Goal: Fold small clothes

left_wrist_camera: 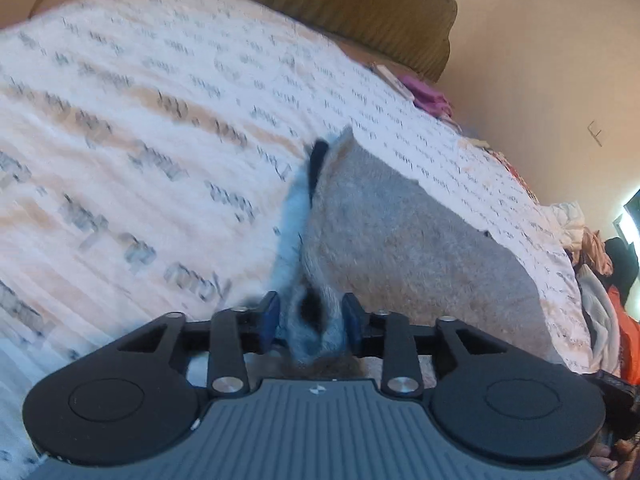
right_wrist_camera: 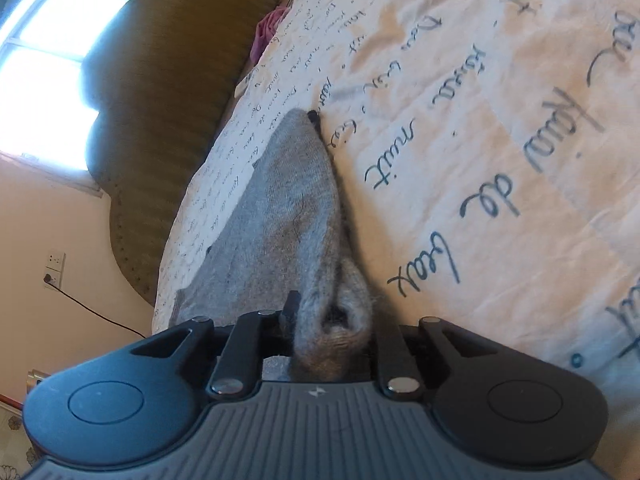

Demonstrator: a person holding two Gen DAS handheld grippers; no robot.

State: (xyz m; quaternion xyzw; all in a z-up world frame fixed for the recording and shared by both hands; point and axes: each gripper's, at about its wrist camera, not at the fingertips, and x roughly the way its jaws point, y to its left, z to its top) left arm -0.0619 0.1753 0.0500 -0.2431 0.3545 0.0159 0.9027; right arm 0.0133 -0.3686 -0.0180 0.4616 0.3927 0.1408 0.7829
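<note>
A small grey knit garment (left_wrist_camera: 400, 240) is stretched taut over the bed between my two grippers. My left gripper (left_wrist_camera: 310, 318) is shut on one bunched corner of it, with blue pads (left_wrist_camera: 270, 316) at either side of the cloth. My right gripper (right_wrist_camera: 330, 320) is shut on the opposite bunched corner of the same grey garment (right_wrist_camera: 288, 216). The far tip of each gripper shows as a dark speck at the garment's far end in the other view. The left wrist view is blurred by motion.
The bed is covered by a white and peach sheet with handwritten script (right_wrist_camera: 500, 120). An olive padded headboard (right_wrist_camera: 160, 100) stands behind it, with a pink cloth (left_wrist_camera: 430, 94) near it. A pile of clothes (left_wrist_camera: 604, 280) lies at the bed's far side.
</note>
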